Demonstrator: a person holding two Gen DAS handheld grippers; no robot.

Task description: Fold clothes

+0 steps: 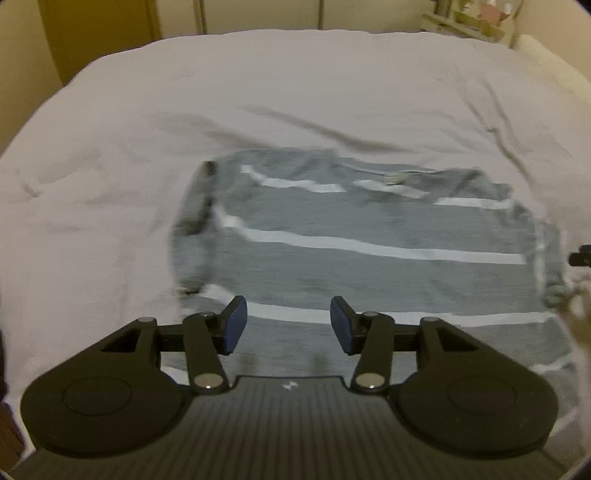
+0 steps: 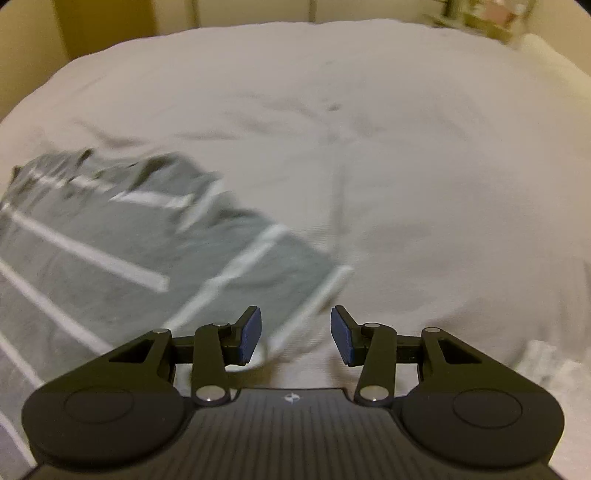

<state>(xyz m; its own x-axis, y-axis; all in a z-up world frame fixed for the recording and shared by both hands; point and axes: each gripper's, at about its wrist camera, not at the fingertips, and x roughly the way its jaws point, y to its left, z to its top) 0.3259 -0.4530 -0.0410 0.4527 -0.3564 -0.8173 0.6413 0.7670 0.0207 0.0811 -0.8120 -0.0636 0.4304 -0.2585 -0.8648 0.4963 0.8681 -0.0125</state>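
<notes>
The sweater point(image 1: 369, 266) lies flat on the bedsheet point(image 1: 295, 85).

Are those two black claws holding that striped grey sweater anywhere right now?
No. The left gripper and right gripper both stand open above the grey striped sweater, with nothing pinched between the pads.

The grey striped sweater point(image 1: 369, 266) is smeared by motion blur in both views, so its knit and the small label near the collar cannot be read. In the left wrist view its near hem is hidden behind the left gripper point(image 1: 286, 325), and its right sleeve goes out at the picture's edge, where a small dark part point(image 1: 580, 255) is cut off and unclear. In the right wrist view the sweater point(image 2: 110, 258) is cut by the left edge. The shelf items point(image 1: 476, 16) at the top right are too blurred to name.
</notes>
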